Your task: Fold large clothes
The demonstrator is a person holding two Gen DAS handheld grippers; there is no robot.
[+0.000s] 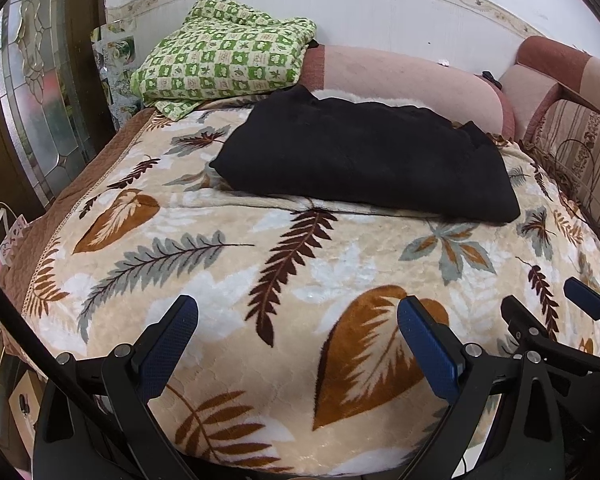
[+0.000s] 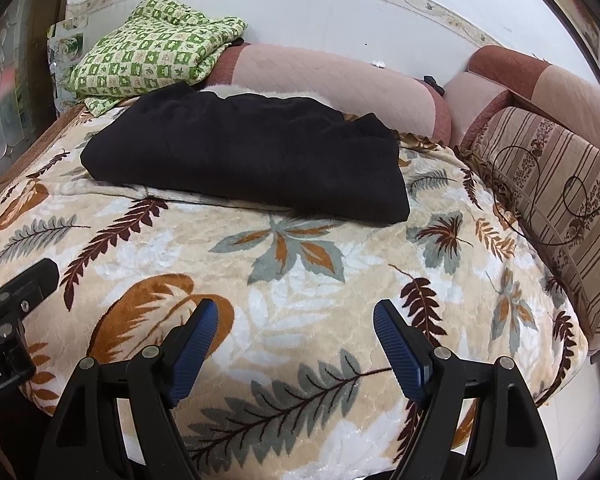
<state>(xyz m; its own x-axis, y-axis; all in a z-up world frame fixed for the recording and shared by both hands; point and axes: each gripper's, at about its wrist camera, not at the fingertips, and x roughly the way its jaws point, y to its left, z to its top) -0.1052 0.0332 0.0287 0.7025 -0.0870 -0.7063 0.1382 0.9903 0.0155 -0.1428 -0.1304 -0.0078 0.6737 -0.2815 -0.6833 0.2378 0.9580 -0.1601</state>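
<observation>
A large black garment [image 1: 364,156] [image 2: 252,156] lies folded into a thick rectangle on the far half of a leaf-patterned blanket [image 1: 228,264] [image 2: 340,288]. My left gripper [image 1: 298,312] hovers open over the near edge of the blanket, well short of the garment, with nothing between its blue pads. My right gripper [image 2: 296,316] is open too, level with it and a little to its right, also empty. The right gripper's fingers [image 1: 584,300] show at the right edge of the left wrist view. Part of the left gripper [image 2: 24,284] shows at the left edge of the right wrist view.
A green checked cloth [image 1: 220,60] [image 2: 152,56] is piled at the back left against a pink bolster [image 1: 400,80] [image 2: 332,80]. A striped cushion [image 2: 548,184] lines the right side. A glass-panelled door [image 1: 40,92] stands on the left, with a white bag [image 1: 4,240] below it.
</observation>
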